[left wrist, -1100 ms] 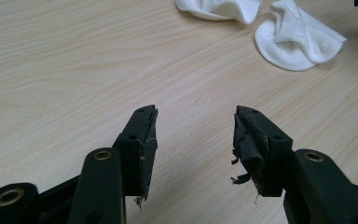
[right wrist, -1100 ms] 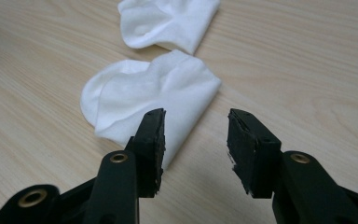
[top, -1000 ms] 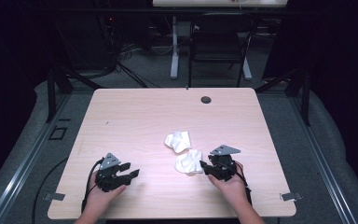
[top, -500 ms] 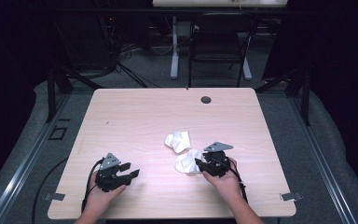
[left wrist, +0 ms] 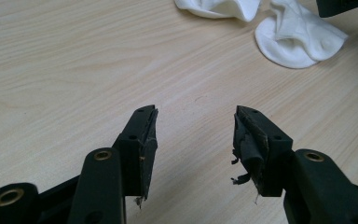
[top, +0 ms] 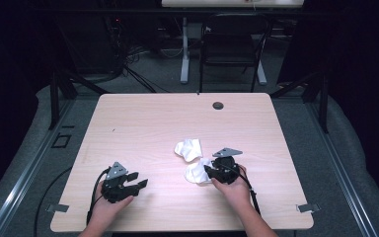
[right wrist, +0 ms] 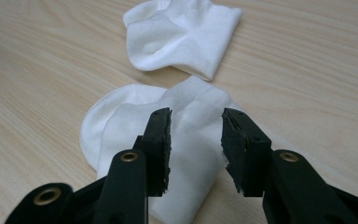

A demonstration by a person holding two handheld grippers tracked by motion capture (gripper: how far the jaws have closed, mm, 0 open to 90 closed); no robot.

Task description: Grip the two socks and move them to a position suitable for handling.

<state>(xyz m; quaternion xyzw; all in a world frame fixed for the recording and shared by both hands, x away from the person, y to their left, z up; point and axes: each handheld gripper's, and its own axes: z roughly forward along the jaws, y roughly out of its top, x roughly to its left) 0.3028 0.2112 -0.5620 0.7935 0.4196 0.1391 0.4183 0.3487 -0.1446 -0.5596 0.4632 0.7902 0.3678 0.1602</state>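
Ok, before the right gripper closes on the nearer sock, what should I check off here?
1. Right gripper open: ok.
2. Its jaws over the near sock: ok, poised above the cloth.
3. Jaws touching the cloth: cannot tell.
4. Far sock out of the bite: ok, it lies beyond the jaws.
5. Left gripper out of the way: ok, open over bare table.
6. Socks apart from each other: cannot tell.

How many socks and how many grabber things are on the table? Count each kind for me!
Small white fabric socks: 2, the far one and the near one.
Black two-jaw grippers: 2, the left gripper and the right gripper.
Total: 4 things on the light wooden table.
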